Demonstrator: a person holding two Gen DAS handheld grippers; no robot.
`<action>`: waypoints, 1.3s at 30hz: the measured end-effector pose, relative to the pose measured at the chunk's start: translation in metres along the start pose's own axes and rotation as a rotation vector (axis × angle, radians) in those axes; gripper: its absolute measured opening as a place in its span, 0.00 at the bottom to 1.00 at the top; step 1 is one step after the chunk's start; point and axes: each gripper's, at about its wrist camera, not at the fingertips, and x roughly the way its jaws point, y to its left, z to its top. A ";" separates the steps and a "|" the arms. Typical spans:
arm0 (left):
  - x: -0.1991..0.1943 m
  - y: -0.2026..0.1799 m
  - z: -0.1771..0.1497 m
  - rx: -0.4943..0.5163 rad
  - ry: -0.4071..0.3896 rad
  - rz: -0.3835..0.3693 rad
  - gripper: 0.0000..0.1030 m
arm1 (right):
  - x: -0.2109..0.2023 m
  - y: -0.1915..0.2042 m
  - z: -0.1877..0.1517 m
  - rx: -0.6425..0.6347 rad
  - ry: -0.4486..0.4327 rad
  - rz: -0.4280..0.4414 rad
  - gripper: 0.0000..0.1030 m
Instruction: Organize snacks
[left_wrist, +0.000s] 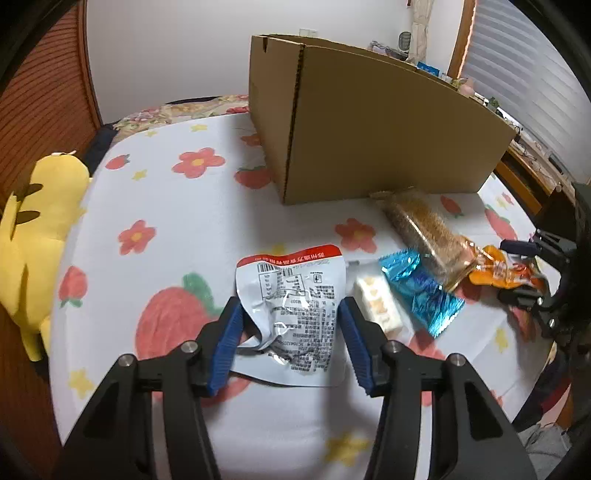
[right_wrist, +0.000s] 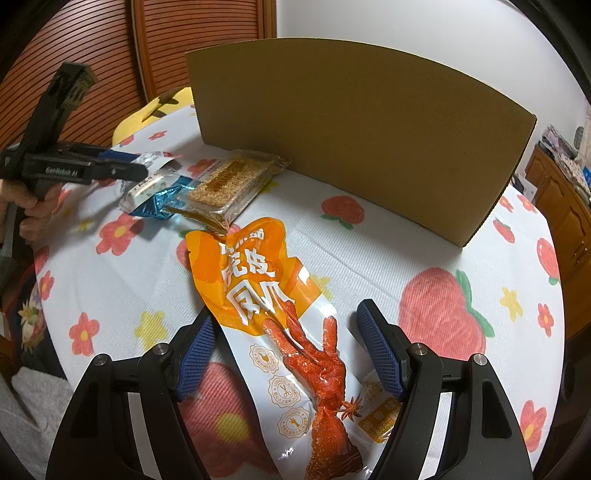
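Observation:
My left gripper is open, with its blue pads on either side of a crumpled white and red snack pouch that lies on the flowered cloth. My right gripper is open, straddling an orange chicken-feet snack packet lying flat. A white nougat bar, a blue foil packet and a clear sesame-bar pack lie between the two. The sesame-bar pack touches the orange packet's far end. An open cardboard box stands behind the snacks.
A yellow plush toy lies at the bed's left edge. A wooden louvred door stands behind. A wooden cabinet with clutter is at the right. The left gripper and the hand holding it show in the right wrist view.

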 end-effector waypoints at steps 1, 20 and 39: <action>-0.002 0.001 -0.002 0.000 -0.001 0.007 0.50 | 0.000 0.000 0.000 0.000 0.000 0.000 0.74; -0.014 -0.013 -0.019 0.029 -0.067 0.085 0.48 | 0.000 0.002 0.000 0.000 0.002 -0.001 0.74; -0.031 -0.014 -0.022 -0.024 -0.113 0.049 0.29 | -0.018 0.001 0.000 0.001 -0.038 -0.040 0.39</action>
